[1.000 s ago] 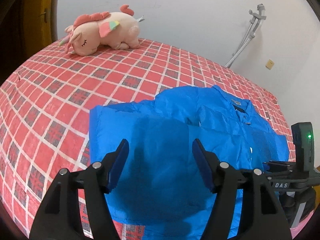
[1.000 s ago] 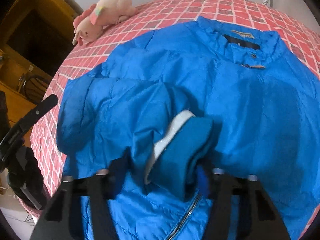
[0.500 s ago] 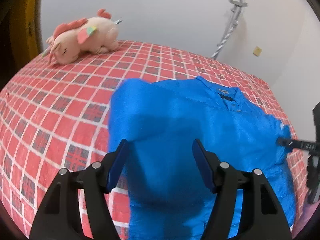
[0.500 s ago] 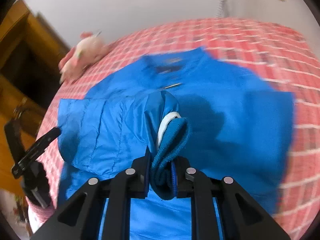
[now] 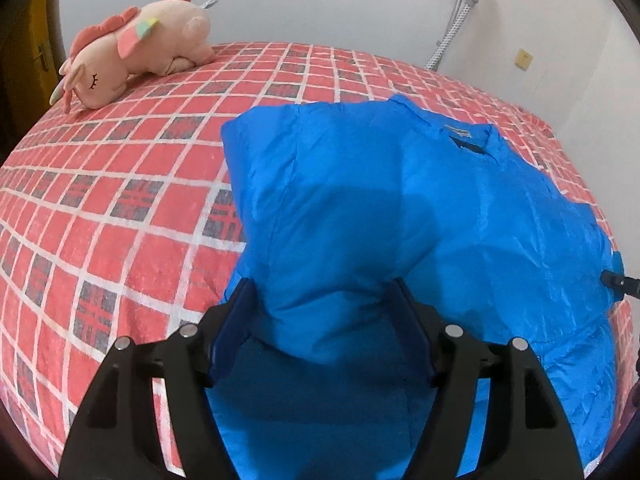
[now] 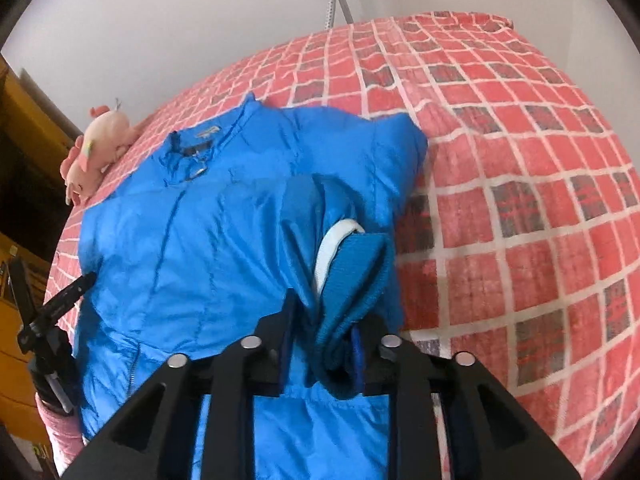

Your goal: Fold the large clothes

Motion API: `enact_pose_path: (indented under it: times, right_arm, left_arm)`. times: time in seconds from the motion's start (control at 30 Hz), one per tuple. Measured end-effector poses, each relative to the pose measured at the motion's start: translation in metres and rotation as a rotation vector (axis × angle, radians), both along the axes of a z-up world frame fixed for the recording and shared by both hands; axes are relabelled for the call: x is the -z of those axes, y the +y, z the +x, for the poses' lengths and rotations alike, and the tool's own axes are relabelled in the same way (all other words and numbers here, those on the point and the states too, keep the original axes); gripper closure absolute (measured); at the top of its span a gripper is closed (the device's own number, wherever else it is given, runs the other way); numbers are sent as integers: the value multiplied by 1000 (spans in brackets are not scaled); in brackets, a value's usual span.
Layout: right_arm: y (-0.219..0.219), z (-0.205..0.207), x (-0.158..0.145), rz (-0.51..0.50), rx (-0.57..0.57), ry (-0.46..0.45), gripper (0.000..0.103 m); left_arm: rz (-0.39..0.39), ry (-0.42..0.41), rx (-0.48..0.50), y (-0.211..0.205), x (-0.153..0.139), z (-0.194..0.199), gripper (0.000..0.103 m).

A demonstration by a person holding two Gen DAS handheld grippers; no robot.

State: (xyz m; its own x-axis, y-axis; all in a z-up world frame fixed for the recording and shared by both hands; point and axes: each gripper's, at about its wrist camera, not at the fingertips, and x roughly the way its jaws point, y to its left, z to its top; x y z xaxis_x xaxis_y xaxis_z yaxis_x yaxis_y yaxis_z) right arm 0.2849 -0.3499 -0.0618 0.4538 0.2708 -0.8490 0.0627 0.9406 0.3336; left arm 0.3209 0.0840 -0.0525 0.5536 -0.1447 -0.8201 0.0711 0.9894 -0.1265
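A blue puffer jacket lies front up on the bed, collar toward the wall. My left gripper is low over the jacket's left side. Its jaws are opening, a puffy fold of blue fabric bulges between them, and I cannot see the pads pressing on it. In the right wrist view my right gripper holds the sleeve's knit cuff, lifted over the jacket near its right edge. Its jaws are opening, though the cuff still fills the gap between them.
A pink plush unicorn lies at the bed's far left corner by the wall. The red checked bedspread stretches left of the jacket and to its right. A metal hose hangs on the wall. Wooden furniture stands left of the bed.
My left gripper has come down onto the jacket's left side, so fabric now sits between its fingers. My right gripper has carried the cuff rightward across the jacket and its jaws have widened.
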Motion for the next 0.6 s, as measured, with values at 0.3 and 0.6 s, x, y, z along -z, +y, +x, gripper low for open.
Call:
enact_pose_path:
  times: [0.3, 0.6]
  right_arm:
    - [-8, -34, -58, -83, 76, -186, 68]
    - [39, -25, -36, -113, -54, -115, 67]
  left_arm:
    - [-36, -89, -9, -6, -42, -28, 36]
    - [45, -48, 109, -53, -15, -30, 35]
